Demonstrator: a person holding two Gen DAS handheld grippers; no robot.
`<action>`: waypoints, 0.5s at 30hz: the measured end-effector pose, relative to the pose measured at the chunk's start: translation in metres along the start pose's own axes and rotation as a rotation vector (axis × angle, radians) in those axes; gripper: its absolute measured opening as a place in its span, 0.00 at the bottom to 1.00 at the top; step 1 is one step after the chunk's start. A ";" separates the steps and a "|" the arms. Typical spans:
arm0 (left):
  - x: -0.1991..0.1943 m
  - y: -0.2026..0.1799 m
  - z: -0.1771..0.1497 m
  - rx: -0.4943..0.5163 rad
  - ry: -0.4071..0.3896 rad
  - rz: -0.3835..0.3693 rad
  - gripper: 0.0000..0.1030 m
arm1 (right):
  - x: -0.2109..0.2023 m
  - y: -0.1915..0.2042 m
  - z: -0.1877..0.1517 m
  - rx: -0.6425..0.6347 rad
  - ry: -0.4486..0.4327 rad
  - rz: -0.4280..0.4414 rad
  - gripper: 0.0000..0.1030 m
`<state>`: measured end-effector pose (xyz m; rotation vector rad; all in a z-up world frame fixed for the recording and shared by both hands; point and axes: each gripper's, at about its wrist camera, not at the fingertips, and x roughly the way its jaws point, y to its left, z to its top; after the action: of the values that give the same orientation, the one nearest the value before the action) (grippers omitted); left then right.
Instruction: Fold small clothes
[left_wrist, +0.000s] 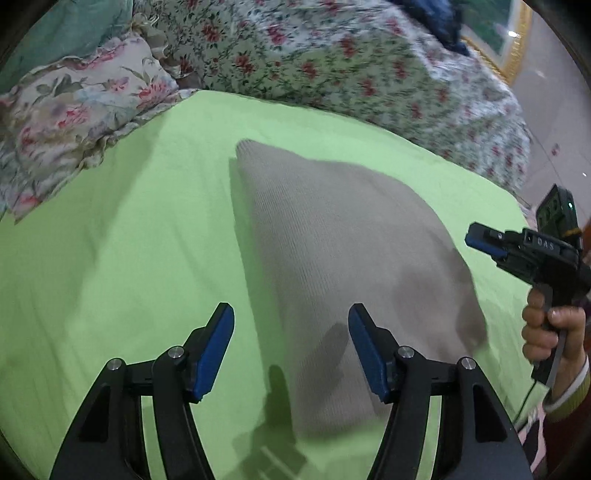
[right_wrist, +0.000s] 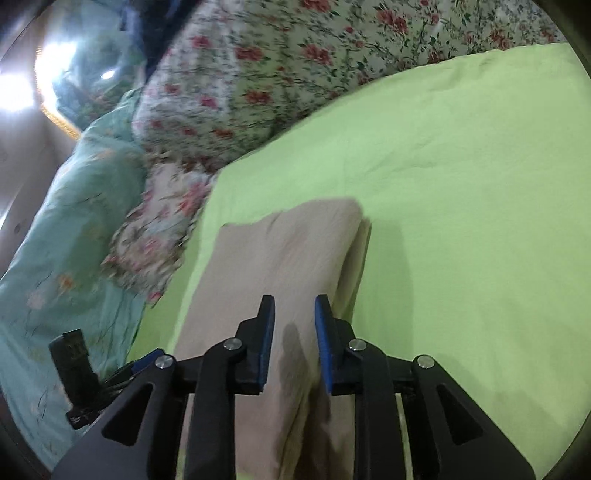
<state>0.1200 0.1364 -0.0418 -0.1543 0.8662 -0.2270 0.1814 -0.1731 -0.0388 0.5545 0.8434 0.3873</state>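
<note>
A beige knitted garment (left_wrist: 343, 266) lies folded on the light green sheet (left_wrist: 129, 240). My left gripper (left_wrist: 291, 325) is open and empty, above the garment's near left edge. My right gripper (right_wrist: 294, 314) is open with its jaws narrowly apart, above the garment (right_wrist: 280, 254), whose folded layers show at the right edge. It holds nothing. The right gripper also shows in the left wrist view (left_wrist: 484, 242), held by a hand at the right, off the garment's right side.
A floral quilt (left_wrist: 332, 66) is heaped along the far side of the sheet. A floral pillow (left_wrist: 74, 110) lies at the far left. A teal floral cover (right_wrist: 66, 229) lies left in the right wrist view. A lamp glares at the upper left there.
</note>
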 end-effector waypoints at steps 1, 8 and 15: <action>-0.006 -0.002 -0.013 0.004 0.004 -0.009 0.63 | -0.005 0.003 -0.008 -0.007 0.000 0.000 0.27; -0.003 -0.009 -0.069 0.015 0.029 -0.006 0.63 | -0.022 0.023 -0.080 -0.111 0.055 -0.023 0.44; 0.022 -0.009 -0.063 0.001 0.019 0.046 0.61 | 0.009 0.020 -0.092 -0.124 0.123 -0.036 0.42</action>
<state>0.0840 0.1192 -0.0962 -0.1312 0.8875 -0.1859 0.1129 -0.1240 -0.0815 0.4031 0.9392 0.4408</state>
